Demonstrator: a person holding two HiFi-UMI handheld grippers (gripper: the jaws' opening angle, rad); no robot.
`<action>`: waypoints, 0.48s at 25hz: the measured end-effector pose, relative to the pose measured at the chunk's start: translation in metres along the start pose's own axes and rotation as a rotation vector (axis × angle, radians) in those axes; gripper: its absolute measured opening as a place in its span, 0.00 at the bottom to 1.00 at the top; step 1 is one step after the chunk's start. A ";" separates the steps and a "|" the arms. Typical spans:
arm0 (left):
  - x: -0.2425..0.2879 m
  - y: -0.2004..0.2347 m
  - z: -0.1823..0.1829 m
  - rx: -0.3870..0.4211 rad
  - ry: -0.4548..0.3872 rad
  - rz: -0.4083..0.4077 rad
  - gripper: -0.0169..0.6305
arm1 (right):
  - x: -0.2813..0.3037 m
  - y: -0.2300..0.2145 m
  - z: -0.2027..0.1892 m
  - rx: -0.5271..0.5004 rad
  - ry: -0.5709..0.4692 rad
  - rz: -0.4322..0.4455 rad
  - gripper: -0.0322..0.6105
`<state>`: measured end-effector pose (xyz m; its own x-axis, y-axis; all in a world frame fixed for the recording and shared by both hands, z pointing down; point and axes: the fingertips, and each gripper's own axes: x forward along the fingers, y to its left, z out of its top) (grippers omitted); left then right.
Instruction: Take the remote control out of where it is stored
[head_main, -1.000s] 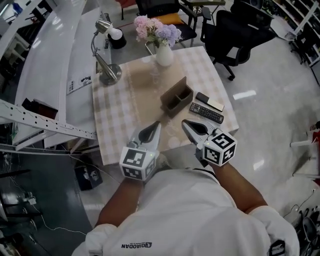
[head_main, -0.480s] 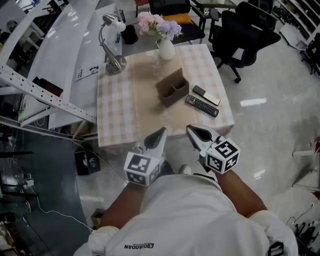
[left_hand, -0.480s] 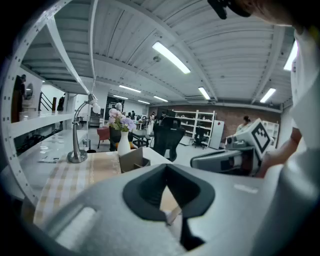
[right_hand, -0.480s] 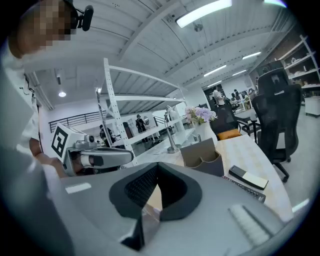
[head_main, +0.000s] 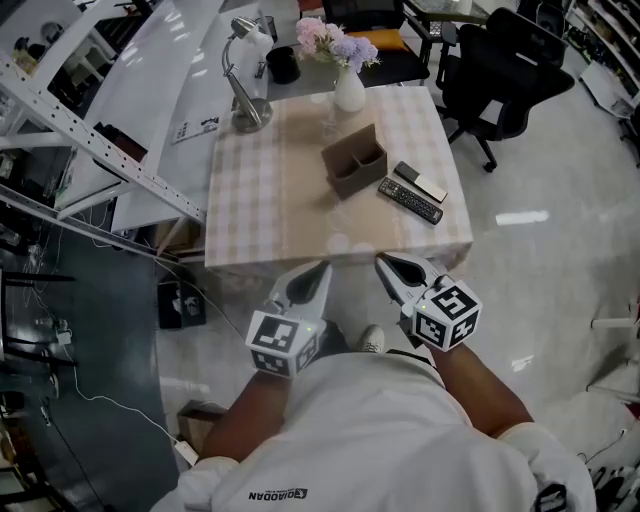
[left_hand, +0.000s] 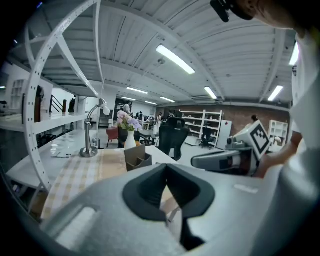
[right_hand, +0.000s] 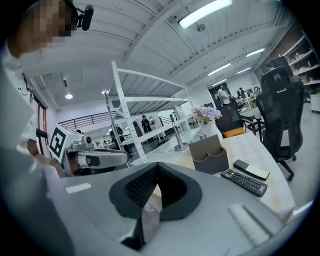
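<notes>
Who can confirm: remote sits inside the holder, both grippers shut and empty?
No. The remote lies on the table beside the holder, not inside it; the head view shows this. The left gripper and right gripper are shut and empty.

Flower vase and desk lamp stand on the checked table
</notes>
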<state>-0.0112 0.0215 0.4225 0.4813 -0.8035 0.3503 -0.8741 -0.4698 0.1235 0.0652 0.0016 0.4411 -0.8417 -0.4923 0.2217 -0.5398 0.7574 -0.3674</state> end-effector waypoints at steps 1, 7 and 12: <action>-0.003 0.000 0.000 0.001 -0.005 0.005 0.03 | -0.001 0.003 -0.001 -0.008 0.003 0.005 0.06; -0.014 -0.001 0.007 0.004 -0.033 0.000 0.03 | 0.000 0.016 0.004 -0.056 0.008 0.006 0.06; -0.024 0.009 0.009 0.011 -0.035 -0.022 0.03 | 0.011 0.028 0.007 -0.062 0.000 -0.013 0.06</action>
<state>-0.0300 0.0333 0.4067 0.5023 -0.8053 0.3151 -0.8628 -0.4910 0.1206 0.0403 0.0143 0.4267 -0.8344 -0.5025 0.2265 -0.5508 0.7758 -0.3079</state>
